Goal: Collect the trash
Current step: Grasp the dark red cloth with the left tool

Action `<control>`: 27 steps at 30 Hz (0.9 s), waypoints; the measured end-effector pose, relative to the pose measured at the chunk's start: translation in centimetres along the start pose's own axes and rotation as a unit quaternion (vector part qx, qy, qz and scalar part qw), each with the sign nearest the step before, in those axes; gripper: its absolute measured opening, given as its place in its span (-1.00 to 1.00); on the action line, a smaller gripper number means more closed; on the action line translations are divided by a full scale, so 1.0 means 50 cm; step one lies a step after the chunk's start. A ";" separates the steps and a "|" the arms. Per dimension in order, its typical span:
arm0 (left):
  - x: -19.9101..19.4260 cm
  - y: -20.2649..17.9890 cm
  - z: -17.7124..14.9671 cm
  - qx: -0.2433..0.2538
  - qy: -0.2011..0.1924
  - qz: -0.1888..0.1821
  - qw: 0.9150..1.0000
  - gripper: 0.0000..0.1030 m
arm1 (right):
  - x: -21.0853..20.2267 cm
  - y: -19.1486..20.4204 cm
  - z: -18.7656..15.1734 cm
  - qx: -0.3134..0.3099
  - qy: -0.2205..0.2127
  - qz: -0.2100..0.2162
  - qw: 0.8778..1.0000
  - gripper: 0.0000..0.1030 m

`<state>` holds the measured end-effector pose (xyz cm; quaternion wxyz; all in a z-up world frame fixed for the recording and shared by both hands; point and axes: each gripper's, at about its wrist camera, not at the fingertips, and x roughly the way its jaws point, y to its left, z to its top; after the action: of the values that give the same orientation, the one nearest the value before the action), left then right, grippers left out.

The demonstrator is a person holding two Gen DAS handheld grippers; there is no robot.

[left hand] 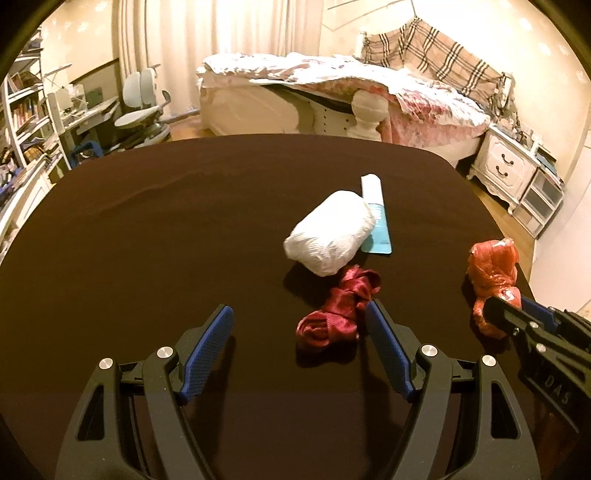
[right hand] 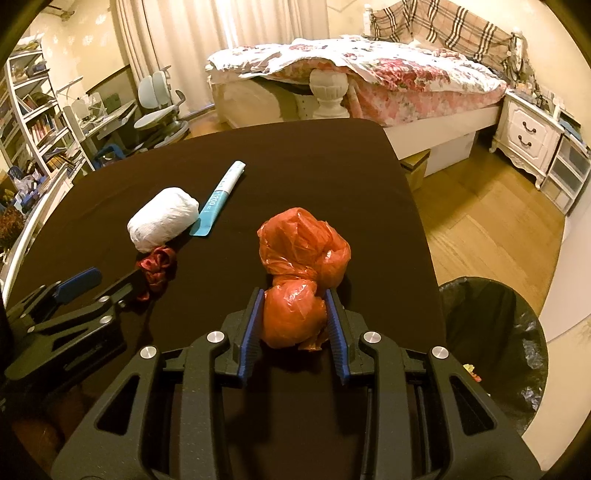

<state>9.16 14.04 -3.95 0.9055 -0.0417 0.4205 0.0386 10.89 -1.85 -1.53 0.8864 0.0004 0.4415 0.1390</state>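
- Now right claw point(right hand: 294, 314) clenched on orange plastic bag point(right hand: 303, 273), squeezing its near lobe over the desk point(right hand: 314, 166).
- Bag's light, soft, slick; grip at knot.
- Left claw point(left hand: 300, 334) released; red ribbon point(left hand: 338, 306) between its tips.

Dark brown table point(right hand: 295, 166) carrying an orange-red plastic bag point(right hand: 303, 258), a white crumpled wad point(right hand: 162, 218), a dark red satin ribbon point(right hand: 157, 267) and a teal-and-white tube point(right hand: 218, 197). Gripper pads point(right hand: 251, 332) blue on black frames. Bin liner point(right hand: 491, 332) black. Bedspread point(right hand: 388, 62) red-floral; headboard blanket point(right hand: 443, 26) beige plaid.
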 end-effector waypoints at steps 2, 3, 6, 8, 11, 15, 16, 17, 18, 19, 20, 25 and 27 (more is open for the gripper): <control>0.002 -0.004 0.001 0.004 0.003 -0.007 1.000 0.36 | 0.002 -0.001 -0.001 0.001 0.001 0.003 1.000 -0.35; 0.004 -0.006 0.000 0.006 0.005 -0.010 1.000 0.33 | 0.002 -0.002 -0.002 0.001 0.000 0.004 1.000 -0.35; 0.002 -0.011 -0.004 0.014 0.006 -0.020 1.000 0.20 | 0.004 -0.005 -0.002 0.003 0.001 0.008 1.000 -0.35; 0.004 -0.016 -0.007 0.022 0.009 -0.025 0.999 0.02 | 0.003 -0.003 -0.005 0.003 0.001 0.009 1.000 -0.35; -0.001 -0.026 -0.012 0.036 0.006 -0.032 0.999 -0.18 | 0.003 -0.003 -0.006 0.002 0.000 0.007 1.000 -0.35; -0.004 -0.038 -0.018 0.052 0.004 -0.041 0.998 -0.45 | 0.003 -0.001 -0.008 0.002 0.000 0.007 1.000 -0.35; -0.004 -0.039 -0.019 0.050 0.004 -0.043 0.998 -0.46 | 0.002 -0.001 -0.009 0.001 0.000 0.006 1.000 -0.35; -0.006 -0.038 -0.020 0.050 0.004 -0.043 0.998 -0.46 | 0.002 -0.002 -0.008 0.001 0.000 0.006 1.000 -0.35; -0.008 -0.037 -0.021 0.048 0.004 -0.044 0.998 -0.46 | 0.002 -0.002 -0.007 0.001 0.000 0.007 1.000 -0.36; -0.008 -0.035 -0.022 0.046 0.005 -0.045 0.998 -0.46 | 0.002 -0.002 -0.008 0.000 0.000 0.007 1.000 -0.36; -0.009 -0.034 -0.023 0.043 0.005 -0.047 0.998 -0.46 | 0.001 0.000 -0.009 0.001 0.000 0.007 1.000 -0.36; -0.020 -0.031 -0.033 0.031 0.006 -0.052 0.998 -0.47 | -0.001 0.001 -0.011 0.000 0.000 0.007 1.000 -0.37; -0.026 -0.031 -0.039 0.030 0.005 -0.053 0.998 -0.47 | -0.001 0.002 -0.012 0.000 0.000 0.006 1.000 -0.37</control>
<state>7.01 12.22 -4.13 0.9049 -0.0365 0.4235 -0.0220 10.36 -1.86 -1.83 0.8856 0.0032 0.4414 0.1446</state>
